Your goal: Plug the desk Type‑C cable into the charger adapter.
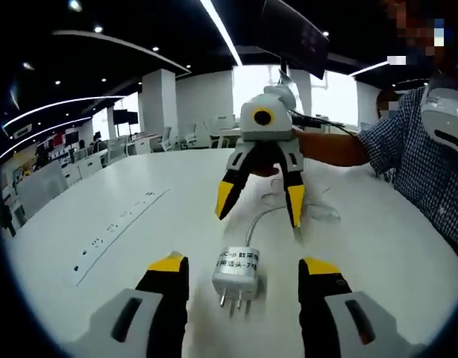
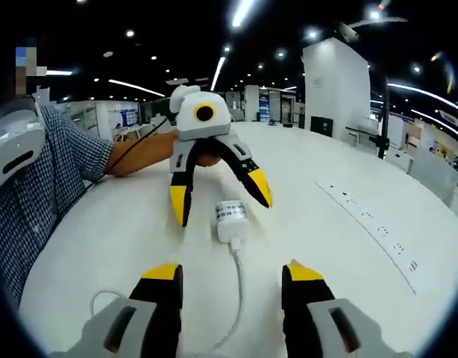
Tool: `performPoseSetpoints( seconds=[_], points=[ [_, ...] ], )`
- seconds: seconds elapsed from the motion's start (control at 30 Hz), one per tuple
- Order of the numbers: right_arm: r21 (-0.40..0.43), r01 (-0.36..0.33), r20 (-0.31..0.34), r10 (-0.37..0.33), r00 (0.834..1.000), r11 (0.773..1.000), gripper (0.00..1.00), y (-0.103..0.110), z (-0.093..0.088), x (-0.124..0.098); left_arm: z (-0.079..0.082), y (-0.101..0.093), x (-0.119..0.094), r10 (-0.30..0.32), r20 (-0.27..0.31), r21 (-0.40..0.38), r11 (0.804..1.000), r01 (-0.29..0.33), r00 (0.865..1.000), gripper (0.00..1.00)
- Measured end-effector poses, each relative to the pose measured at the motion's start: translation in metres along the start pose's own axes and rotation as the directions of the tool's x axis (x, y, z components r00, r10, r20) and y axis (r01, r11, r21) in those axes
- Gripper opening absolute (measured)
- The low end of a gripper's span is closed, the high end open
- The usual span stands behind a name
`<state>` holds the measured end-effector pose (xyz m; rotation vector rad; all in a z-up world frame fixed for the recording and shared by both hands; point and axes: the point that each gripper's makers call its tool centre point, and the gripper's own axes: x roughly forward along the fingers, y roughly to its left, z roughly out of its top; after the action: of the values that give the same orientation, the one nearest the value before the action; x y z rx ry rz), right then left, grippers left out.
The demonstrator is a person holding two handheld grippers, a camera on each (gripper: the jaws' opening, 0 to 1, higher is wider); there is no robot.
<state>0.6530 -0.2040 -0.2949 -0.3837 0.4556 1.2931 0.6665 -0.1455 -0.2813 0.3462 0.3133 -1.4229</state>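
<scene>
A white charger adapter [image 1: 236, 271] lies on the white table [image 1: 139, 224], prongs toward my left gripper [image 1: 244, 266], which stands open around it. A white cable [image 1: 259, 220] runs from the adapter's far end. My right gripper [image 1: 260, 200] faces it from the other side, open, a little above the cable. In the right gripper view the adapter [image 2: 230, 219] lies between the left gripper's [image 2: 218, 195] spread yellow tips, and the cable [image 2: 237, 287] runs back between my right gripper's [image 2: 227, 271] open jaws. The cable sits in the adapter's end.
A person in a checked shirt [image 1: 415, 156] stands at the table's edge, forearm [image 1: 330, 147] over the table. A strip of sockets [image 1: 110, 231] is set into the tabletop beside the adapter; the sockets [image 2: 378, 227] also appear in the right gripper view. Desks and chairs fill the room behind.
</scene>
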Motion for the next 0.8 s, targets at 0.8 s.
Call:
performPoseSetpoints(
  seconds=[0.8],
  points=[
    [0.124,0.3,0.001,-0.302,0.953,0.946,0.53,0.009,-0.014,-0.063,0.014,-0.004,-0.056,0.365,-0.001,-0.085,0.928,-0.364,0.931,0.57]
  ],
)
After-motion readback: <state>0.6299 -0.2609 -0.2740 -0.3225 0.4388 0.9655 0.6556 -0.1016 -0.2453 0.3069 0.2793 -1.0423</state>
